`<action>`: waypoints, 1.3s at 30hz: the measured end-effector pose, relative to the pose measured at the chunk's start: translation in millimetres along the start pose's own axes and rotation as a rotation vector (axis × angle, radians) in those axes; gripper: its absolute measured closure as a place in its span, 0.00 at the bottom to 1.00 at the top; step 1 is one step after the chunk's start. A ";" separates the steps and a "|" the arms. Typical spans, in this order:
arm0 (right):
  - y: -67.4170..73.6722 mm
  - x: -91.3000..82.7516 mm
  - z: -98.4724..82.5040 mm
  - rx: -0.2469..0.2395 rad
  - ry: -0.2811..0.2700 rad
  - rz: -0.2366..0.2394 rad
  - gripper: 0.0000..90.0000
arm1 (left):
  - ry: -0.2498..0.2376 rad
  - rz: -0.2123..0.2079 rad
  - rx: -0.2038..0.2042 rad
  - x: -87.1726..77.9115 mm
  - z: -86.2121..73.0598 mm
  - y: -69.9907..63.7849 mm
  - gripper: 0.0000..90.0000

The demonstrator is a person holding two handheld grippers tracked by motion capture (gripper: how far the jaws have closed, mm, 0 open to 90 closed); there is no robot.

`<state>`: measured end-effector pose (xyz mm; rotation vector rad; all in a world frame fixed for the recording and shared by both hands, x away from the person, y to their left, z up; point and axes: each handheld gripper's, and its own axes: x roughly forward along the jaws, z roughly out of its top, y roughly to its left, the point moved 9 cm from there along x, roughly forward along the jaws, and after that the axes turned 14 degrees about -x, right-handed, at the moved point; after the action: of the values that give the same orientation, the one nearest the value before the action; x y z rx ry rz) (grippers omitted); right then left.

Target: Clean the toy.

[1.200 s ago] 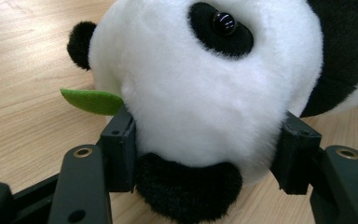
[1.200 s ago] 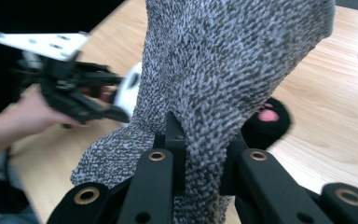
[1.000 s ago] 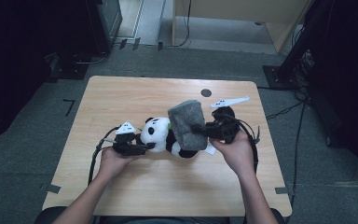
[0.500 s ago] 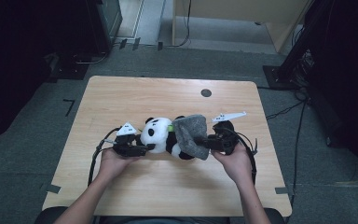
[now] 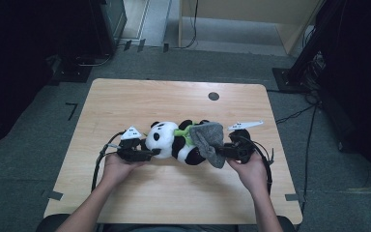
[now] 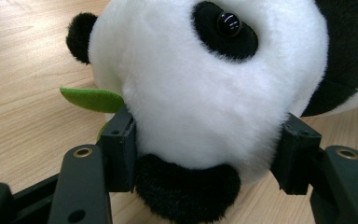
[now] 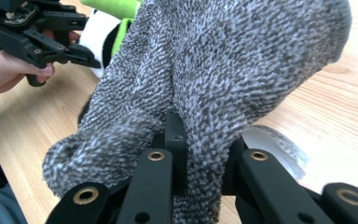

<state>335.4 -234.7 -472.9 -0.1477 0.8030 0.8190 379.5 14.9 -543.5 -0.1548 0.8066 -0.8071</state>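
Left gripper clamps the black-and-white plush panda's head, right gripper pinches the grey knitted sock; best drawn snugly over the panda's far end.

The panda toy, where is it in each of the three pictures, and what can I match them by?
High view: the panda toy lies mid-table between the two grippers.
Left gripper view: its white head takes up the middle, pinched between the black jaws.
Right gripper view: a strip of it at top left, behind the grey sock.
Shared landmark: its green leaf.
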 end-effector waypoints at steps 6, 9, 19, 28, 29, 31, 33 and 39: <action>-4.5 -16.2 3.2 0.010 -0.042 -0.012 0.89 | -0.001 0.004 0.007 0.1 0.3 -0.1 0.41; -2.2 -27.1 10.1 0.011 -0.078 -0.008 0.89 | -0.001 0.003 0.007 0.2 0.4 0.0 0.41; 37.1 -40.9 40.3 -0.074 -0.157 0.062 0.89 | -0.002 0.005 0.006 0.3 0.5 -0.3 0.41; 59.8 -2.4 38.1 -0.119 -0.085 0.105 0.89 | 0.000 0.005 0.000 0.1 0.5 -0.5 0.41; 58.1 3.0 34.4 -0.117 -0.068 0.105 0.89 | 0.001 0.004 0.001 0.1 0.4 -0.5 0.41; 53.1 9.3 28.3 -0.101 -0.057 0.119 0.89 | 0.003 0.003 0.003 0.0 0.2 -0.7 0.41; 46.6 6.5 26.1 -0.088 -0.064 0.115 0.89 | 0.002 -0.002 -0.004 -0.1 0.5 -0.3 0.42; 29.5 -2.2 16.7 -0.055 -0.068 0.072 0.89 | 0.004 -0.001 -0.002 -0.2 0.5 -0.5 0.42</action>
<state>323.5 -208.8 -454.4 -0.1398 0.7254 0.9099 379.4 14.6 -542.9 -0.1558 0.8111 -0.8075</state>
